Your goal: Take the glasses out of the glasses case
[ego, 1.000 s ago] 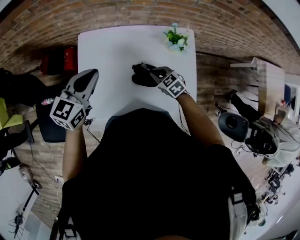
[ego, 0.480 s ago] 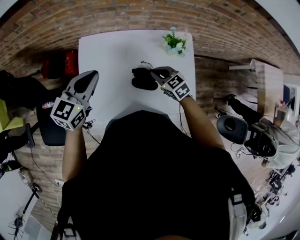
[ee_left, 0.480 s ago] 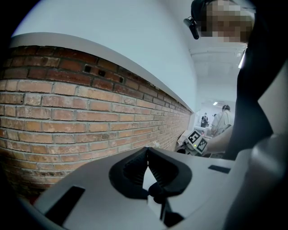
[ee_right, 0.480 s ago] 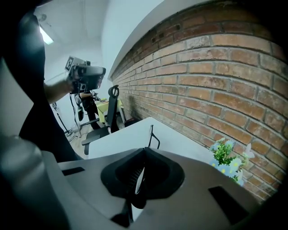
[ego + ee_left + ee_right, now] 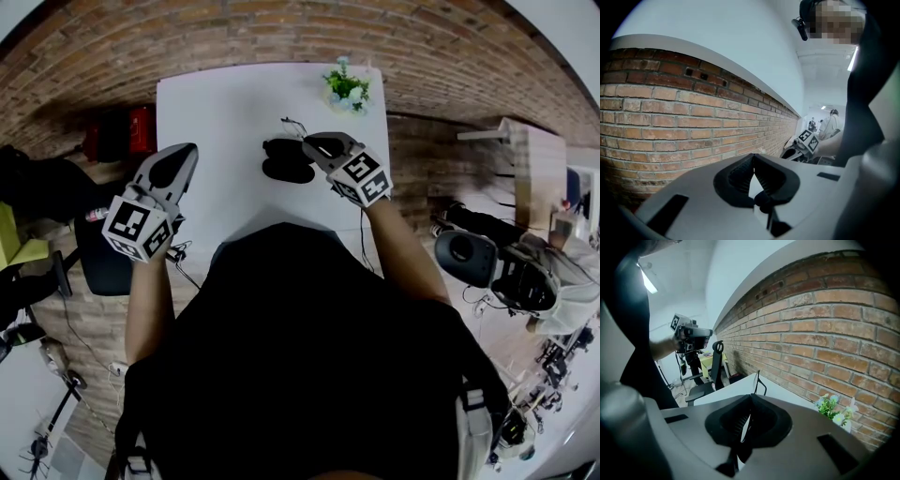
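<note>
The right gripper had its jaws closed on a thin arm of the glasses, holding them close to the dark glasses case. The case lay near the middle of the white table. The left gripper, closed and empty, hung at the left edge, probably to keep out of the way.

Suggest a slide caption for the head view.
Right gripper pinches the glasses by their dark case on a white table; left gripper idle.

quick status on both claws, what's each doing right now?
Left claw: closed, empty.
Right claw: closed on the glasses; a thin dark part sticks out past its tips.
</note>
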`<state>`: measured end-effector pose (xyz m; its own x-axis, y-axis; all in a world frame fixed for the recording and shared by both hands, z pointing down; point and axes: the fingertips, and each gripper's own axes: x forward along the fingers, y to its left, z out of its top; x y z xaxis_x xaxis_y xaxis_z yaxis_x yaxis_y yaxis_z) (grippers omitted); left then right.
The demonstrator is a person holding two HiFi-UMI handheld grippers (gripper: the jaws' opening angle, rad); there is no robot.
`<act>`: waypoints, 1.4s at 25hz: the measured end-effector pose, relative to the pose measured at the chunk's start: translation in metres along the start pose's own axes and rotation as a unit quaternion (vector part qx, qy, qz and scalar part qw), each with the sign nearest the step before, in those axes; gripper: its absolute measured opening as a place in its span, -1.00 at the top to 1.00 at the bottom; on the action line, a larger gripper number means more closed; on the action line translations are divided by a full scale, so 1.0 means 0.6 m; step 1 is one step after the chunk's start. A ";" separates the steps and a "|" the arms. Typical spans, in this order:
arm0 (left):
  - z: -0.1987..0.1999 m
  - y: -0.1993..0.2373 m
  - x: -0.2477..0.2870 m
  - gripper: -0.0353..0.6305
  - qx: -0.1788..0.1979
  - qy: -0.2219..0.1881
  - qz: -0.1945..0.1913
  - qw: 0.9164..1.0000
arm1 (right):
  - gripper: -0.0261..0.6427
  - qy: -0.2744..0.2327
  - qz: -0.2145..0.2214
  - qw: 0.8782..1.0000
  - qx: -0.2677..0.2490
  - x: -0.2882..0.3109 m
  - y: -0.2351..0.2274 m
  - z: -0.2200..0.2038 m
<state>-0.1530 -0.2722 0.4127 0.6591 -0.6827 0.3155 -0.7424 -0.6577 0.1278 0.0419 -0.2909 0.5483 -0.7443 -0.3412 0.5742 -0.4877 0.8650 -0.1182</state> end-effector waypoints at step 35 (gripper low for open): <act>0.017 -0.019 0.034 0.86 0.008 0.007 -0.023 1.000 | 0.87 -0.051 -0.017 0.998 0.022 -0.079 -0.001 0.035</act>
<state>-0.1302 -0.2819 0.4083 0.6910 -0.6465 0.3234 -0.7090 -0.6934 0.1286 0.0677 -0.2830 0.5043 -0.7683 -0.4087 0.4926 -0.5322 0.8355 -0.1368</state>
